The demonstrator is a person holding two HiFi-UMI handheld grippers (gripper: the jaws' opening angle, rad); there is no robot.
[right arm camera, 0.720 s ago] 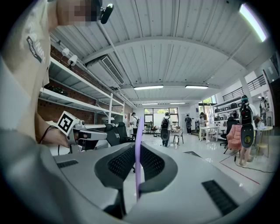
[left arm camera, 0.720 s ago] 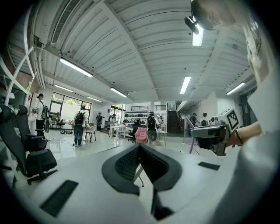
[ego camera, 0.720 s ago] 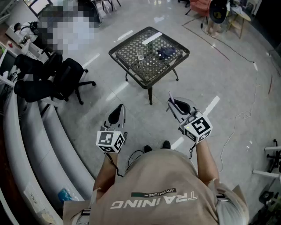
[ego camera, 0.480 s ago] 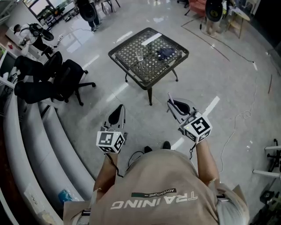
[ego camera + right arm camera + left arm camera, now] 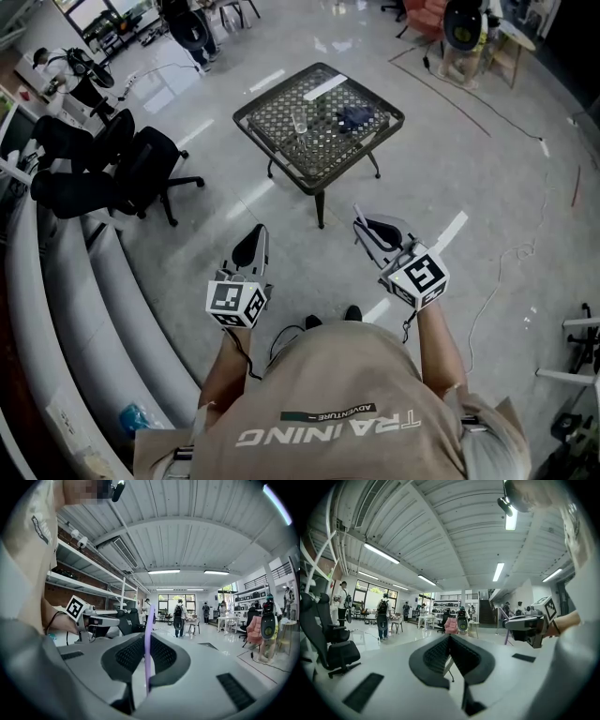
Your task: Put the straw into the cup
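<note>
In the head view the person stands on the polished floor, well apart from the square black metal-lattice bench point(image 5: 323, 161) at 12 o'clock. A clear drinking cup point(image 5: 299, 120) stands upright near the bench's middle. A crumpled dark blue object point(image 5: 354, 115) lies at the cup's 3 o'clock and a flat white strip point(image 5: 324, 84) at its 1 o'clock. A black office chair point(image 5: 150, 164) stands at the person's 10 o'clock. The left gripper point(image 5: 255, 239) and right gripper point(image 5: 367, 225) are held out level toward the bench, probably as a carrying pose for the approach. Nothing has reached the cup yet. In the left gripper view that gripper's jaws meet at their tips with nothing pinched between them. It seems to be kept free, perhaps to steady the cup later. The other gripper shows at 3 o'clock. In the right gripper view the gripper is nearly closed, its ribbed pads pressing on a thin pale purple straw point(image 5: 148, 620). The straw stands upright through the pads at 12 o'clock, likely so that its lower end can be dropped into the cup's mouth. The straw is therefore in this grip, far from the cup.
</note>
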